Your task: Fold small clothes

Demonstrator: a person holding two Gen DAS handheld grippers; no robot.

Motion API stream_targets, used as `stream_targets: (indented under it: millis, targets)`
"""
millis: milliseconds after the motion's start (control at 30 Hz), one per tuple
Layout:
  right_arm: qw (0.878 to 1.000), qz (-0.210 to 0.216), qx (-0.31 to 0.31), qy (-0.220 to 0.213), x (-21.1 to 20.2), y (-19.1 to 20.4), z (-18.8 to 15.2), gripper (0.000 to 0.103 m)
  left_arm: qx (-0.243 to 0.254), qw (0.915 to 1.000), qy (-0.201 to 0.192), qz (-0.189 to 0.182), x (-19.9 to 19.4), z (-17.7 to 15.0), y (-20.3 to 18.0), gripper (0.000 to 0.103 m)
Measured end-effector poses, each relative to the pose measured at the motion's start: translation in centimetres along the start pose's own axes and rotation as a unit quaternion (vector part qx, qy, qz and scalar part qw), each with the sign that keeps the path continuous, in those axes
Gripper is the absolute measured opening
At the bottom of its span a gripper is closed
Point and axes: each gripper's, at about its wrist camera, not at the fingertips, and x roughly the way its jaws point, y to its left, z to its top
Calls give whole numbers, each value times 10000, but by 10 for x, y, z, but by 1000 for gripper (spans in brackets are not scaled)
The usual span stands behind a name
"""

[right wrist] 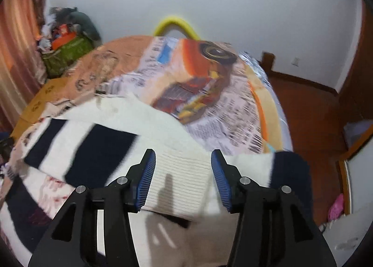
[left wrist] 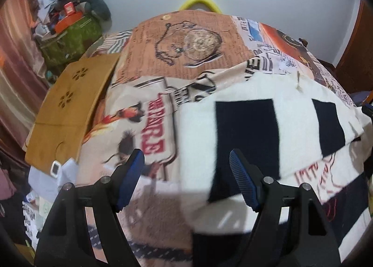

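Observation:
A white knit garment with wide navy stripes [left wrist: 244, 127] lies spread on a bed with a printed cover [left wrist: 186, 40]. My left gripper [left wrist: 186, 166] is open and empty, hovering over the garment's left edge. In the right wrist view the same garment [right wrist: 98, 141] lies across the bed, with its ribbed white hem [right wrist: 181, 178] between the open jaws of my right gripper [right wrist: 183, 169]. The jaws stand wide apart and hold nothing. A navy stripe [right wrist: 291, 169] shows at the garment's right end.
A flat cardboard sheet [left wrist: 72, 108] lies on the bed's left side. A green bag piled with clutter [left wrist: 72, 33] stands at the back left by a curtain. A yellow hoop [left wrist: 200, 2] rises behind the bed. Wooden floor [right wrist: 310, 113] lies to the right.

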Motion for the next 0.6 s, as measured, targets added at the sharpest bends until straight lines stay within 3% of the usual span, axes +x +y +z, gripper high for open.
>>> stream_targets:
  millis: [133, 267, 367, 600]
  targets:
    - [9991, 359, 26, 218, 23, 17, -7, 50, 117, 9996, 237, -106, 30, 3, -24, 75]
    - [9973, 363, 163, 623, 53, 21, -27, 50, 270, 9975, 656, -80, 64, -10, -43, 75]
    - [9984, 314, 167, 429, 44, 20, -37, 50, 479, 9975, 507, 83, 59, -19, -49, 79]
    - [9975, 447, 367, 414, 4, 12, -55, 50, 486, 9967, 642, 19, 41, -37, -45, 79]
